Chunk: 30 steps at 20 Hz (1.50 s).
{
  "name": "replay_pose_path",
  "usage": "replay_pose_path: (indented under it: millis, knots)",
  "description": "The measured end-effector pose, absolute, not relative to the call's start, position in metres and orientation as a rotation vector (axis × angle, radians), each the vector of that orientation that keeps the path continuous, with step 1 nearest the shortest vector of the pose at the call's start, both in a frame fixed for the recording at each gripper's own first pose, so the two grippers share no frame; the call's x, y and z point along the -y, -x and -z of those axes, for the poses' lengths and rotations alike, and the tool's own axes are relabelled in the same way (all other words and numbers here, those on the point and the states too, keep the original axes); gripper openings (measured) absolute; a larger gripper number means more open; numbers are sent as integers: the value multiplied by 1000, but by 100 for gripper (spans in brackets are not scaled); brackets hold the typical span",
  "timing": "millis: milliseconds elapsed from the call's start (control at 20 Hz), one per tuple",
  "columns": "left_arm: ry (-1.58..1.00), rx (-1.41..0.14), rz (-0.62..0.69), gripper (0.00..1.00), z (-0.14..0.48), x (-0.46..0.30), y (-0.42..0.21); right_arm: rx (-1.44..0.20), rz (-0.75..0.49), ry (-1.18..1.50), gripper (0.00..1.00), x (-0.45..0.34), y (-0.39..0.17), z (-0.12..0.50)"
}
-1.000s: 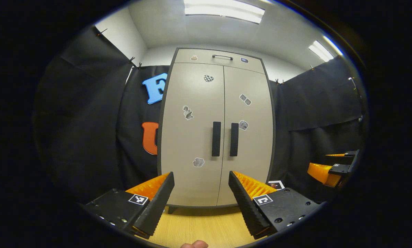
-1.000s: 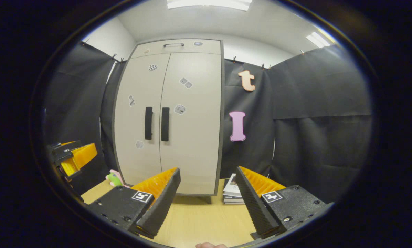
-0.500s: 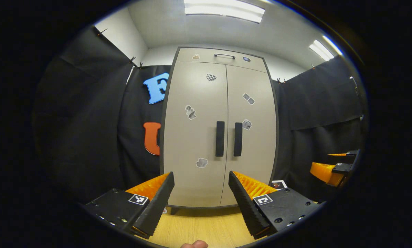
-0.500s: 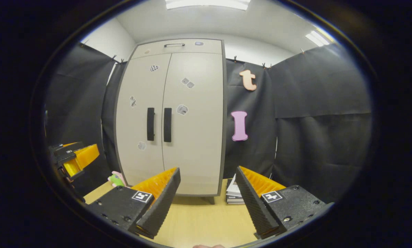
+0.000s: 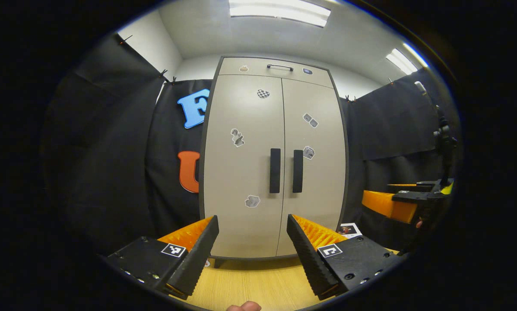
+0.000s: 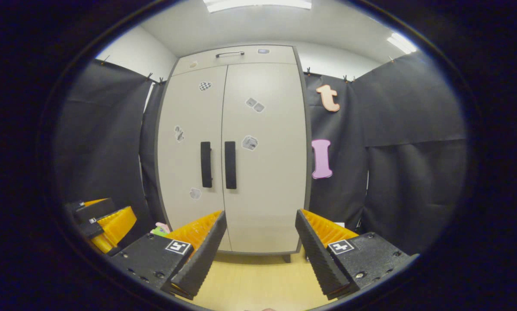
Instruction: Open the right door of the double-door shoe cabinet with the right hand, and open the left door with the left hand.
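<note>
A tall beige double-door shoe cabinet (image 5: 241, 172) (image 6: 267, 181) stands ahead with both doors closed. Two dark vertical handles sit side by side at the middle seam: the left handle (image 5: 275, 170) (image 6: 205, 164) and the right handle (image 5: 297, 171) (image 6: 229, 165). My left gripper (image 5: 252, 235) is open and empty, some way short of the doors. My right gripper (image 6: 260, 231) is open and empty too, facing the right door from a distance. In the left gripper view the right gripper (image 5: 398, 201) shows at the far right. In the right gripper view the left gripper (image 6: 105, 218) shows at lower left.
The cabinet stands on a light wooden surface (image 5: 258, 283) (image 6: 258, 280). A top drawer with a thin handle (image 5: 280, 67) crowns it. A booklet (image 5: 349, 230) lies to the cabinet's right; a small green and pink toy (image 6: 161, 229) lies to its left. Black cloth walls surround everything.
The right gripper has moved closer to the cabinet and turned left, so the doors look larger and more centred. The left gripper has shifted only slightly. Both stay open.
</note>
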State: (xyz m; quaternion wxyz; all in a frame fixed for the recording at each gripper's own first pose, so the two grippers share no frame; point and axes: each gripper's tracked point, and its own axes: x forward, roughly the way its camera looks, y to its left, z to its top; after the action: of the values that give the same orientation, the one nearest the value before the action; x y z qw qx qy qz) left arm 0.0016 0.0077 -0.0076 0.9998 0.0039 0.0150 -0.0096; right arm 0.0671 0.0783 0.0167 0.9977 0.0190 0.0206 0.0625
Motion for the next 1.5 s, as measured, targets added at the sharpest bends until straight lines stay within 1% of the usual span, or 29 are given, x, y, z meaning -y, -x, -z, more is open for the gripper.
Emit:
replay_pose_path:
  millis: [150,350,450,500,550,600,650,700,750,800,850,900,1050,1100,1150,1200,1300,1350,1400,1450,1500]
  knots:
    - [-5,-38,14,95,11,-10,1,-48,-140,-82,99,-95,-109,-28]
    - [-25,-51,16,95,17,-12,8,-47,-122,-162,99,-108,-174,-45]
    - [-43,-45,4,95,17,-18,9,-64,-125,-158,93,-115,-203,-48]
    - [-45,-45,4,95,17,-18,9,-76,-122,-139,95,-117,-216,-50]
    - [-44,-42,7,95,17,-18,9,-75,-130,-120,88,-122,-226,-50]
    - [-44,-41,5,95,17,-20,9,-75,-133,-107,94,-126,-236,-52]
    - [-45,-41,0,95,18,-22,9,-78,-134,-102,94,-131,-243,-52]
    - [-45,-41,-4,95,18,-23,10,-80,-138,-101,88,-137,-251,-53]
    - [-42,-44,-7,95,19,-24,9,-88,-138,-95,94,-141,-257,-53]
    - [-38,-47,-9,95,20,-25,9,-94,-134,-81,87,-145,-264,-53]
    - [-33,-50,-11,95,21,-25,10,-98,-147,-72,88,-150,-267,-54]
    - [-28,-52,-13,95,22,-26,10,-83,-152,-64,94,-154,-269,-56]
    - [-13,-66,-12,95,27,-26,9,-44,-120,-25,87,-154,-277,-65]
    - [-14,-68,-12,95,28,-26,8,-50,-111,-18,82,-155,-282,-65]
    - [-17,-66,-14,95,29,-28,6,-61,-107,-12,84,-156,-286,-63]
    - [-20,-67,-14,95,28,-28,6,-77,-109,-11,84,-156,-290,-61]
    - [-18,-68,-12,95,29,-28,5,-96,-119,-25,81,-159,-294,-57]
    - [-15,-69,-12,95,30,-27,5,-80,-123,-31,73,-160,-294,-60]
    - [-14,-71,-13,95,30,-28,5,-95,-143,-31,76,-165,-293,-57]
    - [-16,-74,-15,95,31,-29,4,-86,-161,-35,57,-171,-292,-58]
    - [-18,-77,-17,95,32,-30,4,-80,-151,-25,53,-173,-298,-57]
